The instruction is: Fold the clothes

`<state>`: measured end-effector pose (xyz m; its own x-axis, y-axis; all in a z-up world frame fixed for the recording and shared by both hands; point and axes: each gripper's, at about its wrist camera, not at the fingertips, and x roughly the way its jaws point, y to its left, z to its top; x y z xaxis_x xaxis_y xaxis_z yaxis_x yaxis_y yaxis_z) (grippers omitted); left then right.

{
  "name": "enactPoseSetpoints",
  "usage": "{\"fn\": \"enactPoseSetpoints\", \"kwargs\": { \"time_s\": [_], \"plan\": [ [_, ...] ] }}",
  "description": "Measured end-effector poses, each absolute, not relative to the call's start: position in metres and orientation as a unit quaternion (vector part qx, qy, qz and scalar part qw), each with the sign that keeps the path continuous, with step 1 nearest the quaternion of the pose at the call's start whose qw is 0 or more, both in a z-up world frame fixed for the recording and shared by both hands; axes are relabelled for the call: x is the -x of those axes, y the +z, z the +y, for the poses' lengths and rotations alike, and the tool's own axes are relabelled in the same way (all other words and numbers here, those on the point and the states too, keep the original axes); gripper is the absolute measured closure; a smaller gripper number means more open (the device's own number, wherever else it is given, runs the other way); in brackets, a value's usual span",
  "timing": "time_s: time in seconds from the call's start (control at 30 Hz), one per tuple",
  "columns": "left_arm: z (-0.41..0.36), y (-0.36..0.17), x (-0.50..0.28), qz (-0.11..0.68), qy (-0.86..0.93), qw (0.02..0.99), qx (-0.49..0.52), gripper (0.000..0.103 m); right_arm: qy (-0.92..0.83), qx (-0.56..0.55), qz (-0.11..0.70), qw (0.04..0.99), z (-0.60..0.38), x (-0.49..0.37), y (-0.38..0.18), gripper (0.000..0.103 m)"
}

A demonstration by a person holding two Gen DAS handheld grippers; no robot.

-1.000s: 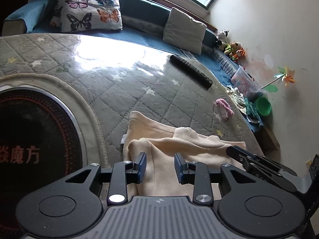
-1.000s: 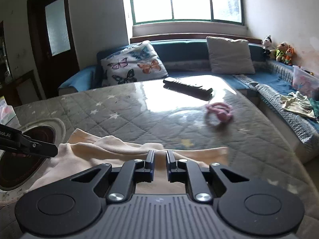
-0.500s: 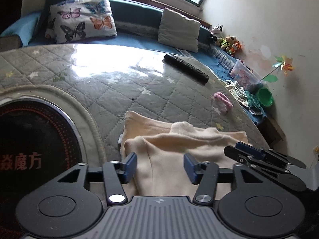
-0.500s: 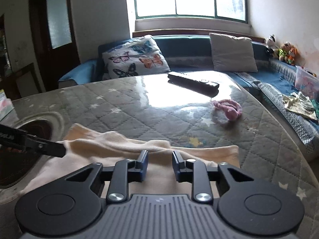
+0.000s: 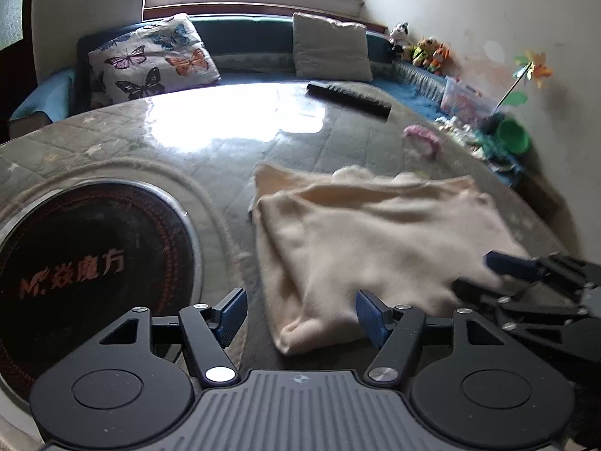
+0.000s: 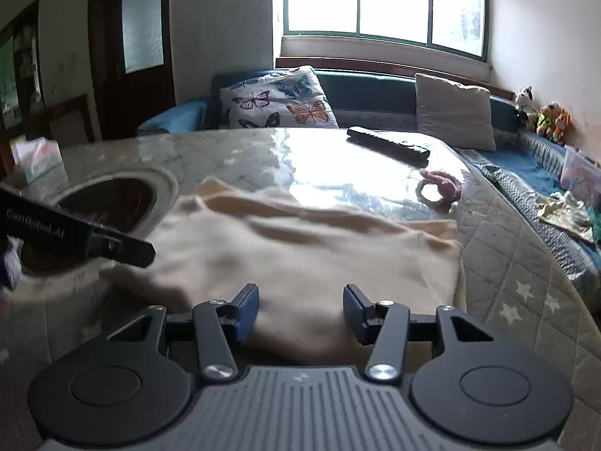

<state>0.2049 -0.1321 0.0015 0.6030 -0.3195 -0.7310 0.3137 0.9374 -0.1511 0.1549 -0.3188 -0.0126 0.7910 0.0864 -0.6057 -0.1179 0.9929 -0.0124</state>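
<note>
Both grippers' jaws were opening: left gripper (image 5: 300, 317) and right gripper (image 6: 300, 310) had let go of the cream garment (image 5: 375, 240) at lower centre; this fold looked done.

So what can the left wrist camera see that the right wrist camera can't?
Only the left wrist view shows the paper pinwheel, the green bowl and the lettering on the round cooktop. Only the right wrist view shows the dark door and the tissue pack. Both show the cream garment lying folded on the quilted table, the remote, the pink hair tie, the butterfly pillow, and both sets of tongs opening off the cloth.
</note>
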Motion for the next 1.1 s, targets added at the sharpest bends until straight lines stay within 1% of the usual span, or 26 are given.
{"fn": "enactPoseSetpoints", "kwargs": {
  "time_s": [0.13, 0.27, 0.3, 0.33, 0.37, 0.43, 0.47, 0.53, 0.6, 0.63, 0.67, 0.77, 0.8, 0.9, 0.93, 1.1],
  "plan": [
    [-0.127, -0.004, -0.202, 0.41, -0.173, 0.896, 0.003, 0.031, 0.047, 0.026, 0.31, 0.949, -0.318, -0.144, -0.011, 0.051],
    [-0.123, -0.006, -0.198, 0.416, -0.17, 0.893, 0.01, 0.031, 0.034, 0.016, 0.308, 0.951, -0.325, -0.139, -0.01, 0.05],
    [-0.122, -0.005, -0.196, 0.416, -0.17, 0.893, 0.011, 0.03, 0.032, 0.012, 0.312, 0.949, -0.327, -0.139, -0.011, 0.05],
    [-0.121, -0.004, -0.193, 0.416, -0.171, 0.893, 0.012, 0.025, 0.032, 0.013, 0.313, 0.949, -0.328, -0.138, -0.012, 0.048],
    [-0.121, -0.003, -0.19, 0.414, -0.171, 0.894, 0.013, 0.019, 0.031, 0.014, 0.313, 0.949, -0.328, -0.137, -0.012, 0.047],
    [-0.12, 0.0, -0.183, 0.408, -0.169, 0.897, 0.01, 0.014, 0.033, 0.013, 0.31, 0.95, -0.328, -0.131, -0.01, 0.038],
    [-0.12, 0.001, -0.179, 0.405, -0.167, 0.899, 0.009, 0.013, 0.034, 0.009, 0.308, 0.951, -0.328, -0.128, -0.009, 0.035],
    [-0.119, 0.003, -0.172, 0.401, -0.166, 0.901, 0.008, 0.008, 0.036, 0.004, 0.306, 0.951, -0.326, -0.123, -0.008, 0.026],
    [-0.119, 0.004, -0.165, 0.397, -0.166, 0.903, 0.006, 0.005, 0.033, 0.0, 0.305, 0.952, -0.324, -0.118, -0.009, 0.021],
    [-0.119, 0.005, -0.161, 0.395, -0.166, 0.904, 0.004, 0.001, 0.032, -0.001, 0.305, 0.952, -0.323, -0.116, -0.009, 0.02],
    [-0.119, 0.006, -0.157, 0.392, -0.166, 0.905, 0.002, 0.0, 0.031, -0.003, 0.304, 0.952, -0.322, -0.114, -0.01, 0.02],
    [-0.117, 0.007, -0.146, 0.385, -0.171, 0.907, 0.002, 0.0, 0.023, -0.016, 0.303, 0.953, -0.32, -0.105, -0.01, 0.014],
    [-0.116, 0.008, -0.143, 0.385, -0.173, 0.907, 0.002, 0.0, 0.02, -0.018, 0.303, 0.953, -0.319, -0.102, -0.01, 0.01],
    [-0.113, 0.008, -0.133, 0.381, -0.173, 0.908, 0.0, 0.0, 0.014, -0.021, 0.301, 0.953, -0.315, -0.094, -0.009, 0.006],
    [-0.112, 0.008, -0.13, 0.38, -0.173, 0.908, -0.002, 0.0, 0.011, -0.02, 0.301, 0.953, -0.313, -0.091, -0.008, 0.001],
    [-0.104, 0.007, -0.114, 0.379, -0.169, 0.91, 0.0, 0.0, 0.003, -0.02, 0.297, 0.955, -0.303, -0.077, -0.007, 0.0]
  ]
}}
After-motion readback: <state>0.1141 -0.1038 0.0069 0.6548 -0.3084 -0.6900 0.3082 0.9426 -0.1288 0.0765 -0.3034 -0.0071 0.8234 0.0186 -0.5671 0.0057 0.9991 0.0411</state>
